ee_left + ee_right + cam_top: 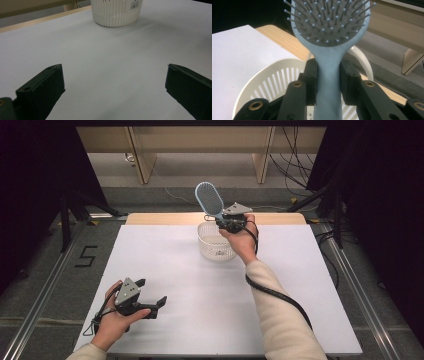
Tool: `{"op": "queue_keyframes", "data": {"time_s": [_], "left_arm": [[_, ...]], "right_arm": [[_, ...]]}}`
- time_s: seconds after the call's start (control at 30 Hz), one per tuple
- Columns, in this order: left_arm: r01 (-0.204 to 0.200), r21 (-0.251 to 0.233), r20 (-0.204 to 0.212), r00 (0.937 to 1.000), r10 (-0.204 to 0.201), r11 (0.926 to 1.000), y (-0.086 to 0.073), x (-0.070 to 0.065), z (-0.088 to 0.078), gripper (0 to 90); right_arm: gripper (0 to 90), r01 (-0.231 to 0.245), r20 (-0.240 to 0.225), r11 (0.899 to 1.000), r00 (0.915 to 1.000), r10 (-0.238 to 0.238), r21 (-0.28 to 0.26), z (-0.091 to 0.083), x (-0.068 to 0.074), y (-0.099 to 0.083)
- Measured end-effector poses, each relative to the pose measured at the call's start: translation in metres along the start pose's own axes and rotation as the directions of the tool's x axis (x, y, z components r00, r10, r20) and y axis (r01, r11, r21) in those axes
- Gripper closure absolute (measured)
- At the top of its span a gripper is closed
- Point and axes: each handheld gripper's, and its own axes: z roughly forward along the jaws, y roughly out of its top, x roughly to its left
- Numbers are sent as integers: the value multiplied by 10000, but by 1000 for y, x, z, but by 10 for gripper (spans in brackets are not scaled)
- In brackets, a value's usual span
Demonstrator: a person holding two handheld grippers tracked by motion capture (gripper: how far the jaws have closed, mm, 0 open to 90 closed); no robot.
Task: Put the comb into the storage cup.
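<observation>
Your right claw (223, 221) grips a pale blue hairbrush (209, 199) by its handle, above the white basket (216, 248) at twelve o'clock. Your left claw (151, 296) rests wide open at seven o'clock on the worktop (200, 320).

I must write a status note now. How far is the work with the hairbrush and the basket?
Done: the right tool grips the blue hairbrush by its handle, raised above the white basket. In hand: holding it there, head up. Left: putting the brush into the basket, probably. The left tool rests open on the table.

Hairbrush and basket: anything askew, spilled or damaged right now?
Nothing stands out. The right tongs hold the blue hairbrush by its handle, head up, above the upright white basket. The left tongs are open over the table.
</observation>
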Motion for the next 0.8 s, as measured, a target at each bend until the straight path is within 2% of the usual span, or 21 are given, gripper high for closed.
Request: {"op": "queue_keyframes", "data": {"time_s": [0.8], "left_arm": [[-3,18,4,10000,3,10000,0,0,0,16]], "right_arm": [[702,40,-98,9999,9999,-38,163,1,0,-3]]}}
